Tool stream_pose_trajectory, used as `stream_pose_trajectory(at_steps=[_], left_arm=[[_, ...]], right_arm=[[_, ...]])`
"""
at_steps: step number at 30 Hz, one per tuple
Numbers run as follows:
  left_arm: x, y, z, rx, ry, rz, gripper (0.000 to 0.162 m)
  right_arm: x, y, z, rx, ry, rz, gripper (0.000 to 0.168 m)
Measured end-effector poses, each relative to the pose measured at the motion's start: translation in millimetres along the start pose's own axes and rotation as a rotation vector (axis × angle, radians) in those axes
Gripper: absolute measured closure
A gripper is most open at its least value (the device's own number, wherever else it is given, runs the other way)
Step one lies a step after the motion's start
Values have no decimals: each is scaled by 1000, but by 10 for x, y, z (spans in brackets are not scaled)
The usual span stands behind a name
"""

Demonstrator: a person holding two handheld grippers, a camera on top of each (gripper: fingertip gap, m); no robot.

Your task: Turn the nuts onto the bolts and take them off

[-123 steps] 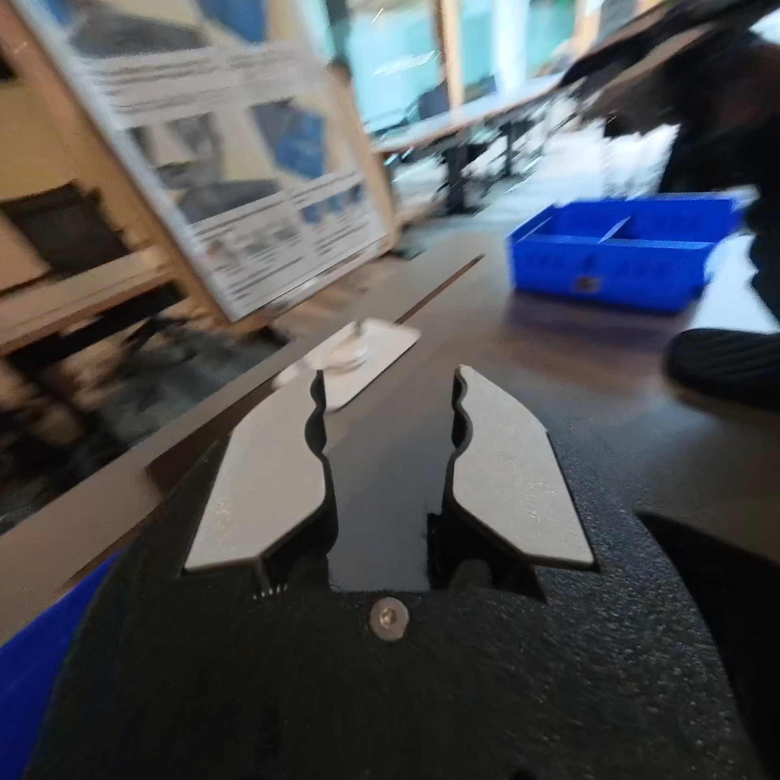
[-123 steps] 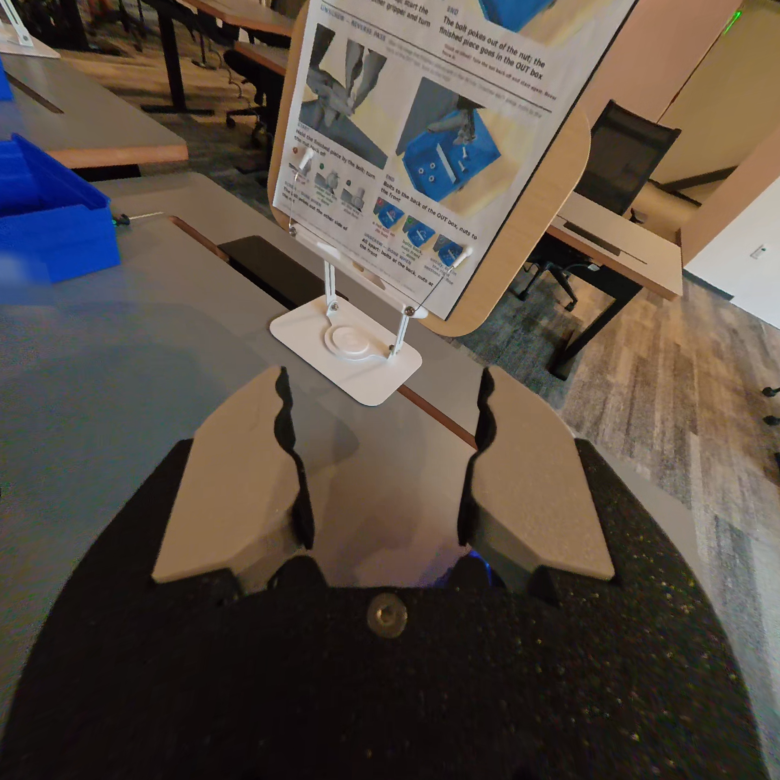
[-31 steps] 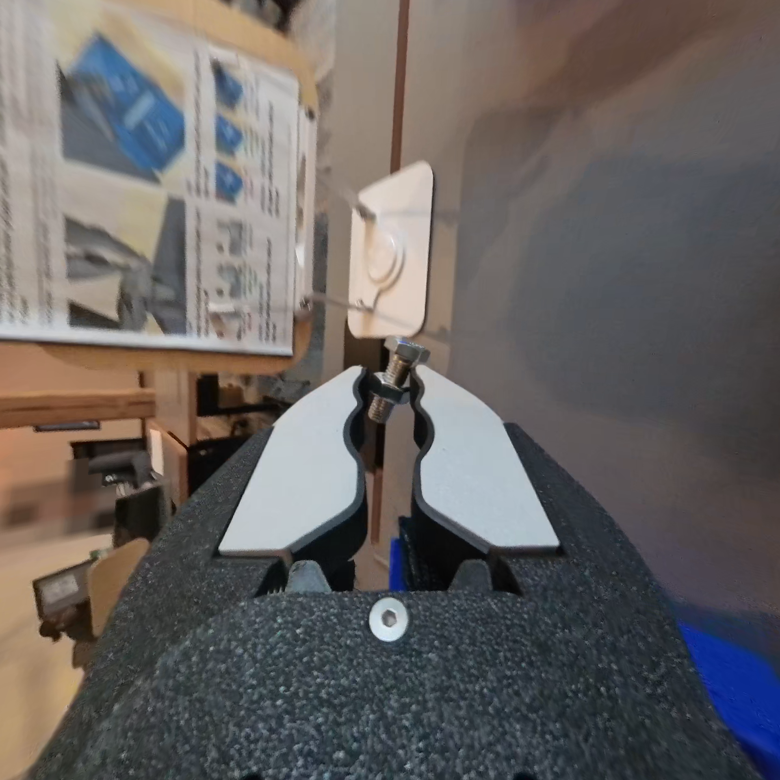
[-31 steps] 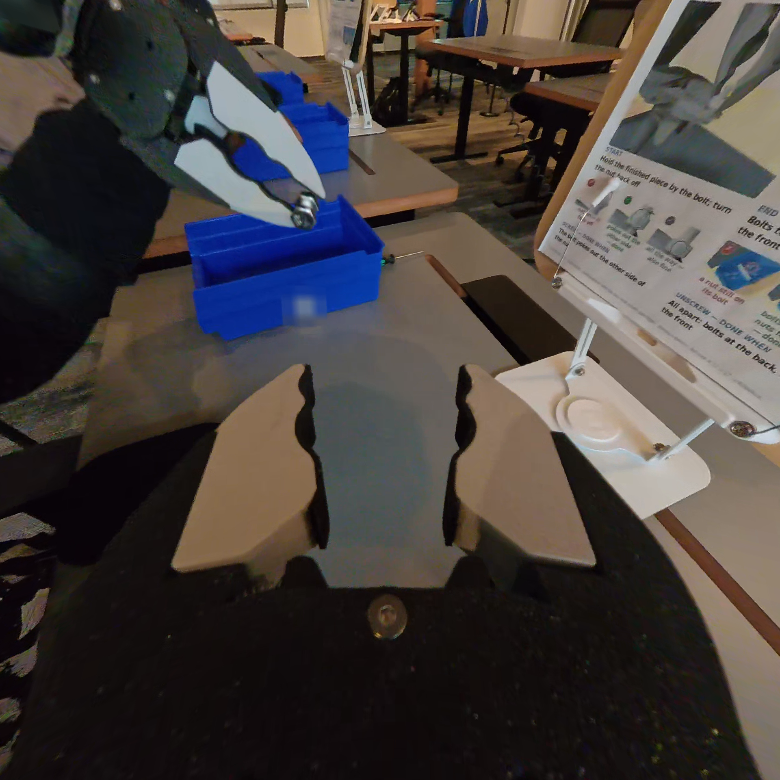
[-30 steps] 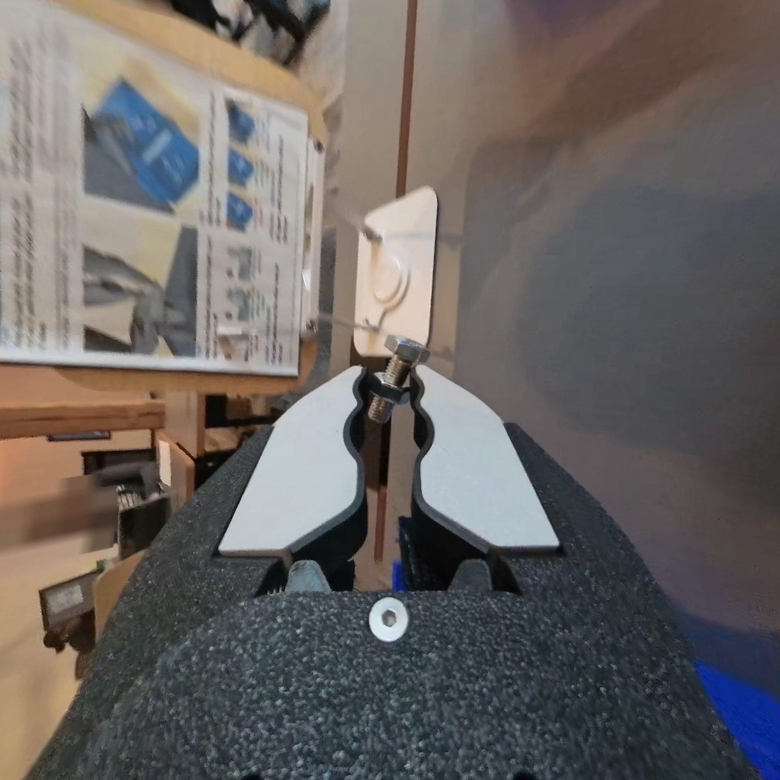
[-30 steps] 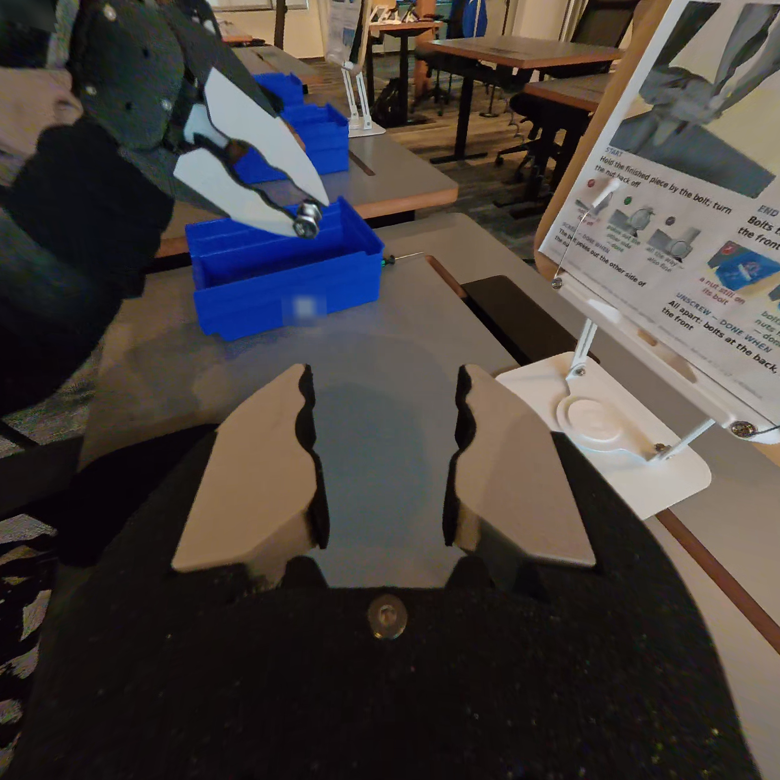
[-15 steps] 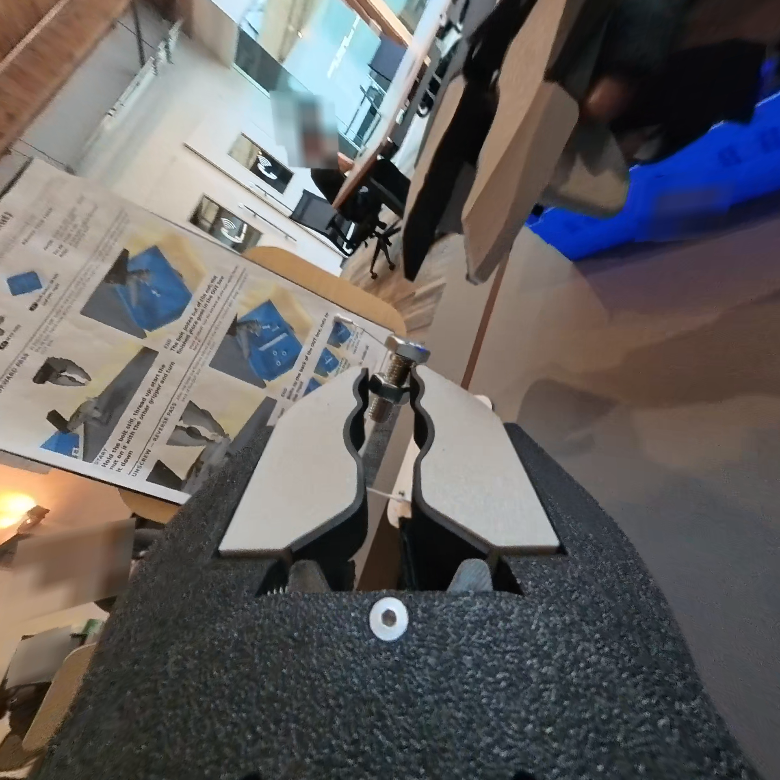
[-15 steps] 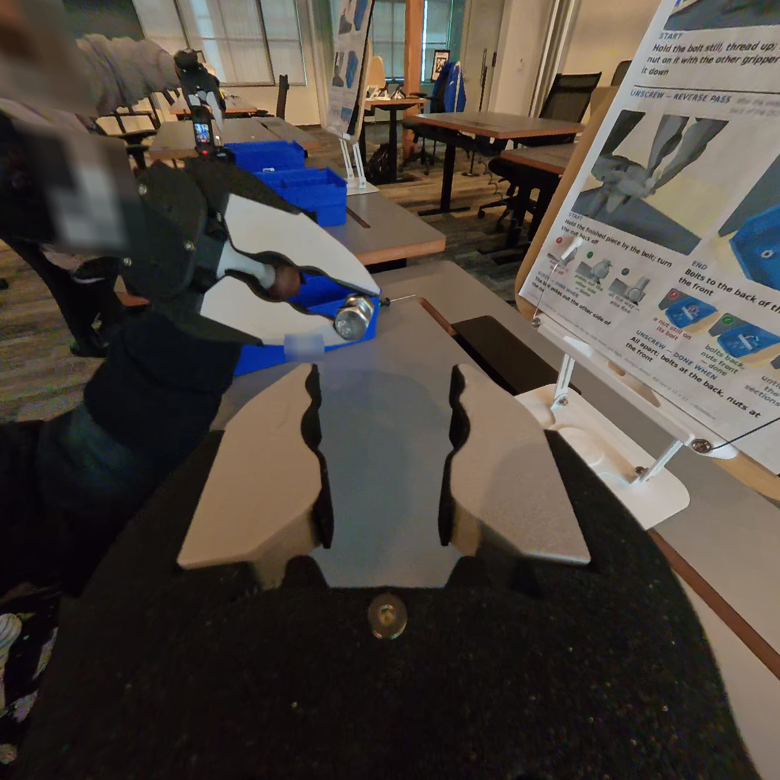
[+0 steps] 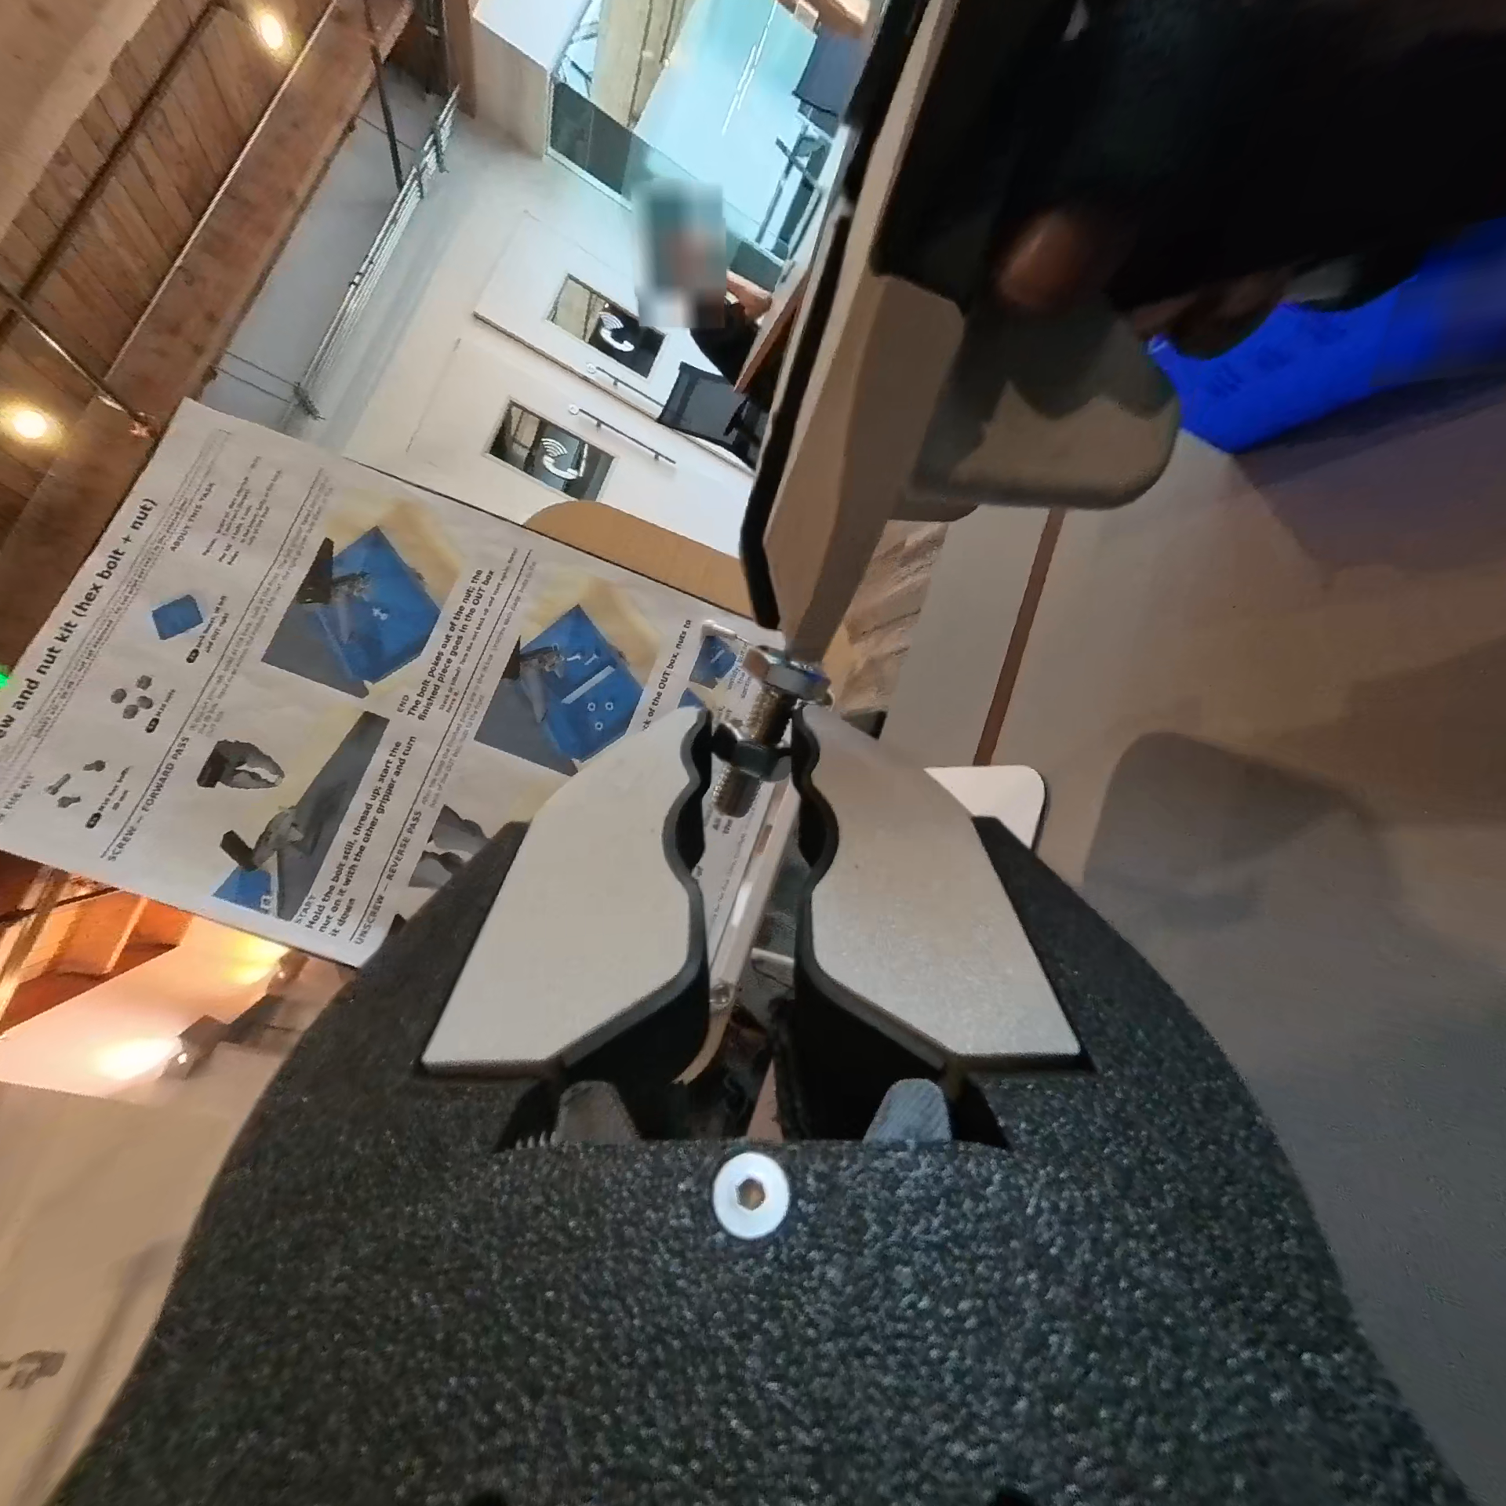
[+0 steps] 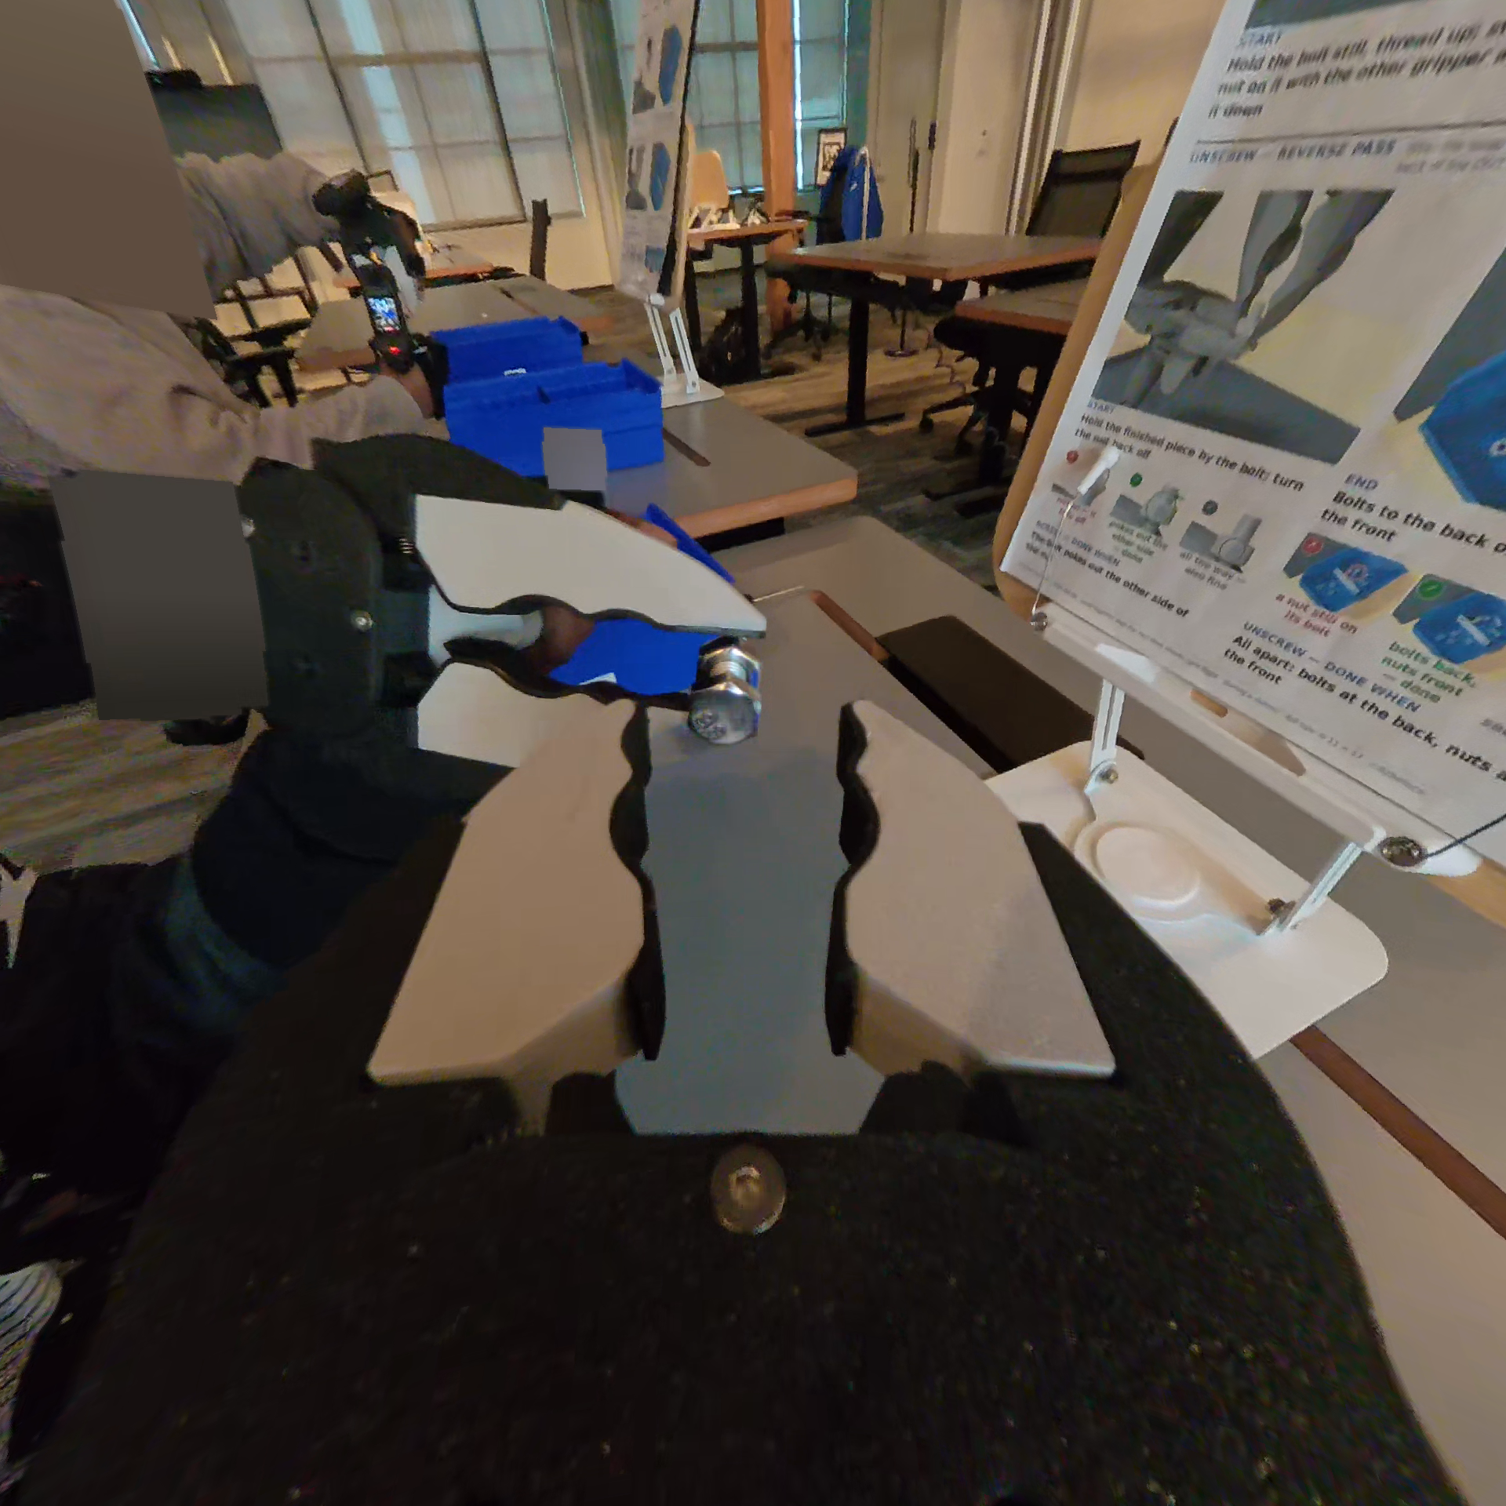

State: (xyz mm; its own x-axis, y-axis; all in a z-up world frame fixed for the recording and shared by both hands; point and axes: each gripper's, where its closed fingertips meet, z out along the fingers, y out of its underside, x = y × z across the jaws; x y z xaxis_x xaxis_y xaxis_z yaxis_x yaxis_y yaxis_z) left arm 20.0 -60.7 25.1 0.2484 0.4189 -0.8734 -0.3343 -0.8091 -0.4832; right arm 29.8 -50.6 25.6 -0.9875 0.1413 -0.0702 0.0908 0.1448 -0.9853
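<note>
Bolt [image 9: 754, 737] w/ nut [image 9: 754, 756] part-way up its thread sits pinched at the nut in left gripper [image 9: 748, 754], head out front. Right gripper [image 10: 737, 737] spread, empty, tips flanking the head [image 10: 724, 715]. Unscrewing looks barely begun; nut not yet off. Vs 1 s ago: right has closed in from well apart, left has swung toward it.

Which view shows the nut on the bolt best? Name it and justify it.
The left wrist view: the nut sits clamped between the left gripper fingers, partway along the bolt. The right wrist view shows mostly the bolt head, the nut half hidden behind it.
</note>
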Motion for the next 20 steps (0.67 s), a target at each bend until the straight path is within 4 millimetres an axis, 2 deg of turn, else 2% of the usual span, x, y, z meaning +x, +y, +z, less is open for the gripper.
stream_pose_trajectory(at_steps=[4, 11, 14, 16, 20], left_arm=[[-4, -65, -14, 21, -11, 12, 144], [-35, -97, -57, 27, -31, 34, 144], [-24, -89, -52, 23, -21, 27, 143], [-39, -103, -49, 53, -18, -23, 142], [-107, -219, -79, 260, 24, -291, 115]], right_arm=[[-26, 12, 62, 10, -31, 17, 127], [-125, -37, 36, 46, -104, 30, 151], [-115, -31, 39, 45, -92, -11, 152], [-106, -72, 29, 82, -89, -32, 152], [-134, -236, -87, 219, -160, 4, 152]])
